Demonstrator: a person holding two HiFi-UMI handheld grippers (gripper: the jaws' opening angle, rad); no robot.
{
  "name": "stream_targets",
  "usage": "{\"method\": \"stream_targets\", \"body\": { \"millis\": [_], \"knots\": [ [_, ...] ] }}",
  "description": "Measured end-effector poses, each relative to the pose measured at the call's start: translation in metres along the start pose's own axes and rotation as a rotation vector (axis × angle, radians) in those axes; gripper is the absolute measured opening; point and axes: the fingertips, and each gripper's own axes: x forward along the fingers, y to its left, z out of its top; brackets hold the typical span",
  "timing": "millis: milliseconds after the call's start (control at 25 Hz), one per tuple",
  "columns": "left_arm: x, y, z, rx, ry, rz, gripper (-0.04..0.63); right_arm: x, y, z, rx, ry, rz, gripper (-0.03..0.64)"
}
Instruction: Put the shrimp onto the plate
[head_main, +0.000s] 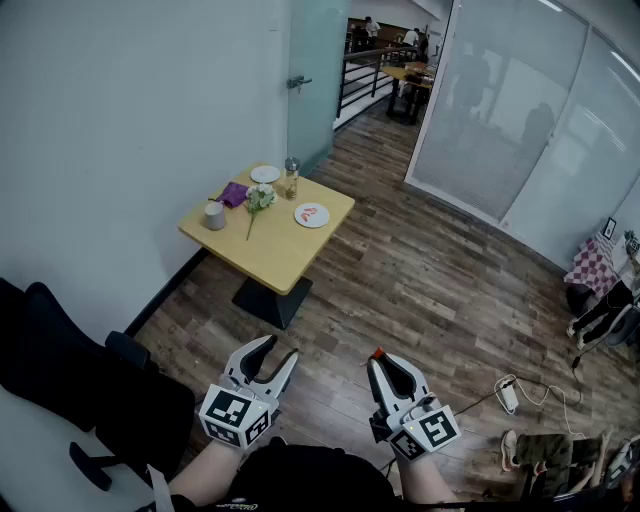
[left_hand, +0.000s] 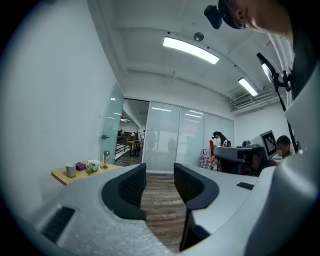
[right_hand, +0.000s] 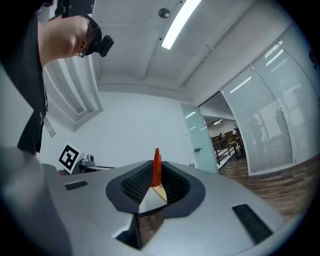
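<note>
My right gripper (head_main: 381, 362) is shut on a shrimp (head_main: 378, 353), whose red tail sticks out past the fingertips. In the right gripper view the shrimp (right_hand: 156, 169) stands upright between the jaws of the right gripper (right_hand: 156, 176). My left gripper (head_main: 276, 351) is open and holds nothing; the left gripper view shows bare floor between the jaws of the left gripper (left_hand: 160, 174). Both are held low near my body, well short of the wooden table (head_main: 272, 248). A white plate (head_main: 312, 215) with orange pieces on it sits at the table's right side.
The table also carries a grey cup (head_main: 214, 215), flowers (head_main: 259, 198), a purple item (head_main: 234, 193), a bottle (head_main: 291, 178) and a second small plate (head_main: 265, 174). A black chair (head_main: 70, 375) stands at my left. A power strip (head_main: 507, 396) with cable lies on the floor to my right.
</note>
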Motion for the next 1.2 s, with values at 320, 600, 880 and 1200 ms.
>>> {"method": "stream_targets", "body": {
  "millis": [320, 600, 880, 1200],
  "knots": [
    [0.001, -0.002, 0.002, 0.014, -0.002, 0.006, 0.077, -0.003, -0.005, 0.003, 0.002, 0.000, 0.003, 0.054],
    [0.009, -0.011, -0.001, 0.011, 0.007, -0.001, 0.077, -0.008, -0.012, 0.003, 0.012, 0.005, 0.018, 0.054],
    [0.031, -0.032, 0.001, 0.016, 0.003, 0.005, 0.077, -0.023, -0.036, 0.008, 0.044, -0.004, 0.043, 0.054],
    [0.058, -0.064, -0.012, 0.000, 0.007, 0.036, 0.077, -0.048, -0.078, 0.010, 0.032, 0.008, 0.054, 0.054]
  ]
}}
